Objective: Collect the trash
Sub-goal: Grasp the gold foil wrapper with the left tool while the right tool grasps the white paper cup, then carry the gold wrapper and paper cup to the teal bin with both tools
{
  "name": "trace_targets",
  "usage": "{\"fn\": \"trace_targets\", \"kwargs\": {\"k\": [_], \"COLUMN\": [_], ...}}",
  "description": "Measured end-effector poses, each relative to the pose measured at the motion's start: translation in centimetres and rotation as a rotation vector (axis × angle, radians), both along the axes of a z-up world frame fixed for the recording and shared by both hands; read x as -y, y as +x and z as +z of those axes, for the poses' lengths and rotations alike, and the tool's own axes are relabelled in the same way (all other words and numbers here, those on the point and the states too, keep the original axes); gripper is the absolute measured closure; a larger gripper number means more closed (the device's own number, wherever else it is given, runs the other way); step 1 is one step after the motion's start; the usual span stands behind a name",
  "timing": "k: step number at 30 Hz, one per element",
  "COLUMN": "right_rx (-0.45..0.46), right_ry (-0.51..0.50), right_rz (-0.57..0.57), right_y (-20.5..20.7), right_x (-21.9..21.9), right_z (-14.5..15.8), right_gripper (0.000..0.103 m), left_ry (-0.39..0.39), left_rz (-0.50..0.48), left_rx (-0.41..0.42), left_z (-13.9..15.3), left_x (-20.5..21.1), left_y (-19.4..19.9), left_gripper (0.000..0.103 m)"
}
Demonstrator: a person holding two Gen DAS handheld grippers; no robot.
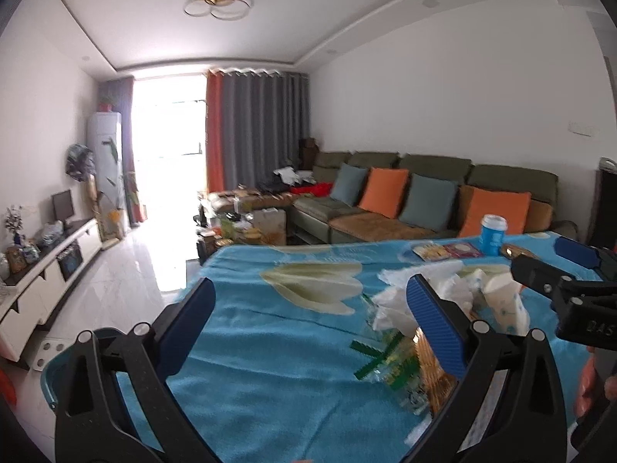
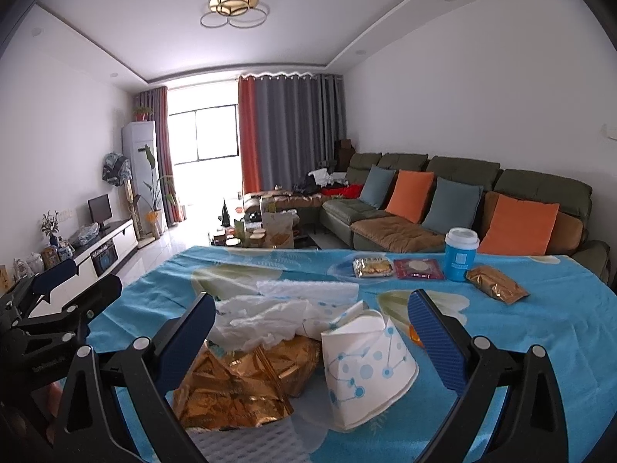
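Note:
A pile of trash lies on the blue flowered tablecloth [image 2: 540,347]: a crushed white paper cup with blue dots [image 2: 366,370], crumpled gold foil wrappers [image 2: 239,382] and white tissues [image 2: 277,316]. My right gripper [image 2: 312,328] is open just above the pile, its jaws on either side of the cup and foil. My left gripper [image 1: 308,316] is open and empty over the cloth, left of the pile, where a clear plastic wrapper with green print [image 1: 393,370] lies by its right finger. The cup [image 1: 505,301] and tissues [image 1: 416,289] also show there.
At the table's far right stand a blue lidded cup [image 2: 461,254], two flat snack packets [image 2: 372,266] and a gold packet [image 2: 495,283]. A teal bin rim [image 1: 50,378] shows at the table's left edge. Sofa [image 2: 443,200] and coffee table [image 2: 270,231] lie beyond.

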State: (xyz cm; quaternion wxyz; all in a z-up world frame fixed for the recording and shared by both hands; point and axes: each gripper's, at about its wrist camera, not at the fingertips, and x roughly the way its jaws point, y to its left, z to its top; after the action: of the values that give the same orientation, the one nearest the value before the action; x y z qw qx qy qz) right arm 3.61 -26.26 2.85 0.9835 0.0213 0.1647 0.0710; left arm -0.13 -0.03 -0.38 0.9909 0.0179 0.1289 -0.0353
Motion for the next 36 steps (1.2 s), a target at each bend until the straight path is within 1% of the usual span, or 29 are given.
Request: {"fn": "trace_targets", "kwargs": {"k": [1, 7, 11, 13, 14, 15, 16, 17, 18, 19, 21, 22, 23, 24, 25, 26, 28, 29, 36], "right_rx": [-0.011, -0.124, -0.213, -0.245, -0.263, -0.269, -0.28, -0.289, -0.296, -0.304, -0.318, -0.325, -0.33, -0.333, -0.333, -0.334, -0.328, -0.325, -0.32], "right_ry": [0.002, 0.033, 0.064, 0.073, 0.081, 0.082, 0.081, 0.081, 0.082, 0.084, 0.092, 0.101, 0.107, 0.113, 0.114, 0.113, 0.113, 0.111, 0.132], "right_rz": [0.003, 0.013, 0.009, 0.012, 0.023, 0.028, 0.032, 0.035, 0.036, 0.036, 0.039, 0.045, 0.052, 0.06, 0.064, 0.07, 0.078, 0.078, 0.084], "right_y": [0.1, 1.2, 2.4, 3.0, 3.4, 3.7, 4.0, 4.2, 4.3, 4.4, 4.7, 4.9, 5.0, 5.0, 5.1, 5.1, 5.2, 5.2, 5.1], "right_x": [0.1, 1.6, 2.9, 3.1, 3.2, 3.4, 3.4, 3.4, 3.5, 3.5, 3.8, 3.9, 4.0, 4.0, 4.1, 4.1, 4.2, 4.3, 4.9], "right_z": [-0.2, -1.7, -3.1, -3.5, -3.7, -3.9, -4.1, -4.2, -4.2, -4.2, -4.4, -4.5, -4.5, -4.3, -4.2, -4.0, -3.8, -3.7, -3.2], "right_gripper": [0.007, 0.006, 0.006, 0.01, 0.015, 0.02, 0.022, 0.027, 0.032, 0.034, 0.044, 0.048, 0.057, 0.061, 0.062, 0.068, 0.074, 0.074, 0.074], "left_ry": [-0.001, -0.038, -0.041, -0.029, -0.024, -0.023, -0.025, -0.029, -0.032, -0.038, -0.053, -0.058, -0.068, -0.076, -0.085, -0.088, -0.088, -0.094, -0.117], "left_rz": [-0.017, -0.222, -0.355, -0.395, -0.423, -0.444, -0.463, -0.485, -0.497, -0.509, -0.535, -0.545, -0.558, -0.568, -0.58, -0.583, -0.587, -0.593, -0.595], "left_rx": [-0.016, -0.191, -0.267, -0.287, -0.306, -0.319, -0.333, -0.358, -0.374, -0.386, -0.409, -0.416, -0.425, -0.43, -0.436, -0.436, -0.431, -0.43, -0.396], "left_z": [-0.1, -1.9, -3.4, -4.1, -4.4, -4.8, -5.1, -5.3, -5.6, -5.8, -6.1, -6.2, -6.3, -6.3, -6.3, -6.4, -6.3, -6.2, -4.8], "left_x": [-0.1, -0.1, 1.0, 2.3, 2.9, 3.4, 3.9, 4.2, 4.4, 4.6, 4.7, 4.6, 4.6, 4.5, 4.5, 4.5, 4.6, 4.6, 3.4], "left_y": [0.1, 1.0, 1.3, 1.6, 1.8, 1.9, 2.1, 2.2, 2.4, 2.5, 2.7, 2.8, 2.8, 2.7, 2.8, 2.8, 2.7, 2.6, 1.9], "left_gripper": [0.005, 0.005, 0.005, 0.006, 0.009, 0.016, 0.019, 0.025, 0.031, 0.035, 0.049, 0.053, 0.061, 0.069, 0.07, 0.072, 0.08, 0.084, 0.087]}}
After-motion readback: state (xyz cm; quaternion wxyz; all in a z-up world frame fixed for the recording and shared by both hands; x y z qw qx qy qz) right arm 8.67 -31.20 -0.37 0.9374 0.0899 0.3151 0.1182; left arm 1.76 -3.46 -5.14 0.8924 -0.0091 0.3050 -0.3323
